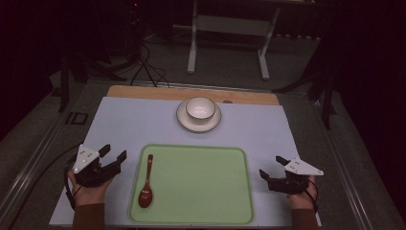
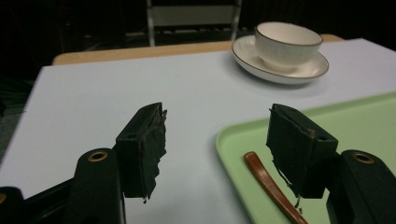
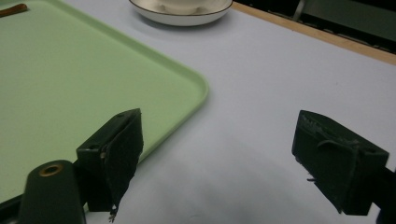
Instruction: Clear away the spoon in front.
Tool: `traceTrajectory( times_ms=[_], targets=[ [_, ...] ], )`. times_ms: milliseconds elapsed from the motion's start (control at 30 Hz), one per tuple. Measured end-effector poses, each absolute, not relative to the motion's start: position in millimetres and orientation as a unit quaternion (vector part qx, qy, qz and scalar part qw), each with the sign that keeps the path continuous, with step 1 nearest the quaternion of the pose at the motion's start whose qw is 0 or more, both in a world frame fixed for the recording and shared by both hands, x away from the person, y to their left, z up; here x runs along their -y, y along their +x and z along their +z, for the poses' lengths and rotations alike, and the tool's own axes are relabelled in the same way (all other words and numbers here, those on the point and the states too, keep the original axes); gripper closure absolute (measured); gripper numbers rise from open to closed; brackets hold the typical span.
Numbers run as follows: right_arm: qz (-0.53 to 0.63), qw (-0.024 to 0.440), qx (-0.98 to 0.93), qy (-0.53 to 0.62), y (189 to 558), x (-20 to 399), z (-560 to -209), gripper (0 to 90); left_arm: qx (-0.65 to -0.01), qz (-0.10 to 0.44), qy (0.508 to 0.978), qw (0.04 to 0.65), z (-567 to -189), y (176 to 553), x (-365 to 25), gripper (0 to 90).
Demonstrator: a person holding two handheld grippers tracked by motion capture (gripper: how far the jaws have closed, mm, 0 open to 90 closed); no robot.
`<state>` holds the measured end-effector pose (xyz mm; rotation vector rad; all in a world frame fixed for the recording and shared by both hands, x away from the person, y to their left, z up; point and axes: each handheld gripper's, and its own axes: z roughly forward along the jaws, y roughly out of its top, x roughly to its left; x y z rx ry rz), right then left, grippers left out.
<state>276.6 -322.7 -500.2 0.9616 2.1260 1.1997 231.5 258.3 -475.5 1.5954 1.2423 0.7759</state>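
My left gripper (image 1: 114,154), released just left of the tray (image 1: 191,218), could snag its rim reaching the spoon (image 1: 147,184)

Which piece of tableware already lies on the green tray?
The brown spoon: it lies along the tray's left side. The bowl and saucer sit beyond it.

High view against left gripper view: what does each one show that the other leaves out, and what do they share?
High view alone: both hands with their tongs, left tongs and right tongs, open and empty, plus the whole green tray and the spoon's bowl end.

Left gripper view alone: the torn black pads close up, and the cup's ribbed side.

Both: the brown spoon on the tray's left part, the white cup on its saucer beyond the tray, and the pale table cover.
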Motion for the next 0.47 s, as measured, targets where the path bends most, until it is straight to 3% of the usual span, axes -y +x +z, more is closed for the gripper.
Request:
traceTrajectory(
  times_ms=[467],
  targets=[
    [0.461, 0.270, -0.769, 0.351, 274, 326, -496, 16.1, -0.513, 0.347, 0.623, 0.478, -478, 216, -276, 35.1]
  ],
)
